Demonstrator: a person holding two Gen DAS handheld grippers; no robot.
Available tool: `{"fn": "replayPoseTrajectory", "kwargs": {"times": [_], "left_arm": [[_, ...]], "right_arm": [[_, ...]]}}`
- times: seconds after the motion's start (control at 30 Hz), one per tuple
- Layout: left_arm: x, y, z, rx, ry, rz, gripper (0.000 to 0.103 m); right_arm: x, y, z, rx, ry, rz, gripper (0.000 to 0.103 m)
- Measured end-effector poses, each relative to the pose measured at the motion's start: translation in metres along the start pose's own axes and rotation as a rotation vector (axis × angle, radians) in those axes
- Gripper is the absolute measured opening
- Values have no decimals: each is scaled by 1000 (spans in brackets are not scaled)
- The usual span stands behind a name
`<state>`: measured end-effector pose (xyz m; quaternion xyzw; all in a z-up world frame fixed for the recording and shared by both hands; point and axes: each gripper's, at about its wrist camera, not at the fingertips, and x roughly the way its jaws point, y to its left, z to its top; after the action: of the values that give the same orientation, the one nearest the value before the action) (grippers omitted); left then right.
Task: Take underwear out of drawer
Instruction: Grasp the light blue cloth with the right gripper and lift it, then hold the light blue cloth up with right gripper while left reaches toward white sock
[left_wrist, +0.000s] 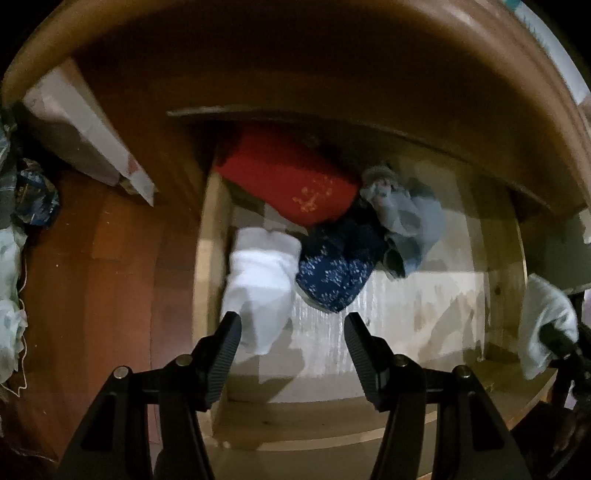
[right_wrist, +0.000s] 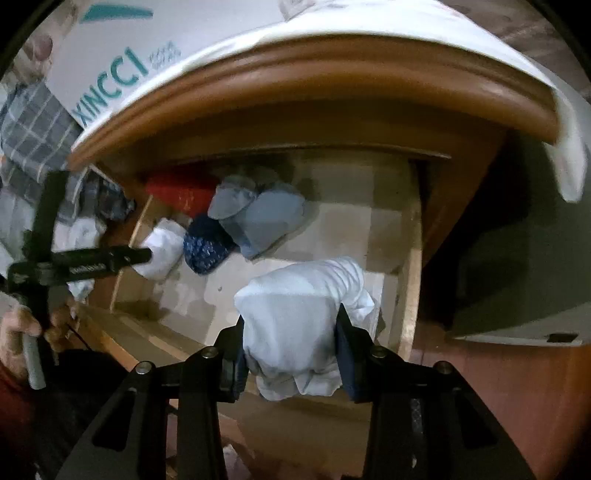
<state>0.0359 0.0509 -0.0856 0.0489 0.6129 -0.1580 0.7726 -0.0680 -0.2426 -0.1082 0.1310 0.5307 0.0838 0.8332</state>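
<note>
Tongs on the right (right_wrist: 291, 354) pinch a bundle of white underwear (right_wrist: 299, 314), one pad pressed into each side of the cloth, so the bundle bulges up between the fingers and hangs a little below them. The right tongs point steeply down, above the near right part of the open drawer (right_wrist: 408, 266), and the held bundle hangs clear of the drawer's pale lined bottom.

The left tongs (left_wrist: 291, 332) stand about half spread with nothing between the pads. They also point steeply down, over the near left part of the drawer. A second white piece (left_wrist: 258, 280) lies in the drawer against its left wall, just ahead of the left finger (left_wrist: 227, 347); whether that finger touches the cloth I cannot tell. From the right wrist view, a hand (right_wrist: 22, 332) grips the handle of the left tongs outside the drawer's left wall, and the tip reaches in to the white piece.

Further into the drawer, just beside the white piece on its right, sits a dark blue piece with pale speckles (left_wrist: 332, 273). A red piece (left_wrist: 288, 184) lies behind both, toward the drawer's back under the wooden top (right_wrist: 295, 74). A grey-blue piece (left_wrist: 410, 221) lies to the right of the red one, touching the speckled one. The rest of the drawer's bottom, on the right, is bare.
</note>
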Motion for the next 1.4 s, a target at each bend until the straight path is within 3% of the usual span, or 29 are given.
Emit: {"fn": "replayPoseTrajectory", "kwargs": {"times": [0.17, 0.6, 0.7, 0.8, 0.87, 1.03, 1.4], "left_arm": [[10, -8, 8, 0, 12, 15, 59], [24, -18, 26, 61, 52, 141, 62], [25, -20, 28, 41, 60, 104, 64], [20, -22, 26, 26, 91, -25, 64], [18, -24, 25, 24, 113, -53, 64], [7, -22, 31, 0, 52, 42, 64], [22, -25, 34, 33, 56, 95, 65]], "right_arm": [[-5, -5, 3, 28, -54, 20, 36], [-17, 4, 13, -14, -89, 34, 37], [-19, 2, 13, -9, -94, 33, 37], [-20, 0, 13, 2, -94, 22, 37], [-21, -2, 13, 9, -97, 22, 37], [-21, -2, 12, 17, -87, 19, 37], [-23, -2, 13, 11, -92, 20, 37]]}}
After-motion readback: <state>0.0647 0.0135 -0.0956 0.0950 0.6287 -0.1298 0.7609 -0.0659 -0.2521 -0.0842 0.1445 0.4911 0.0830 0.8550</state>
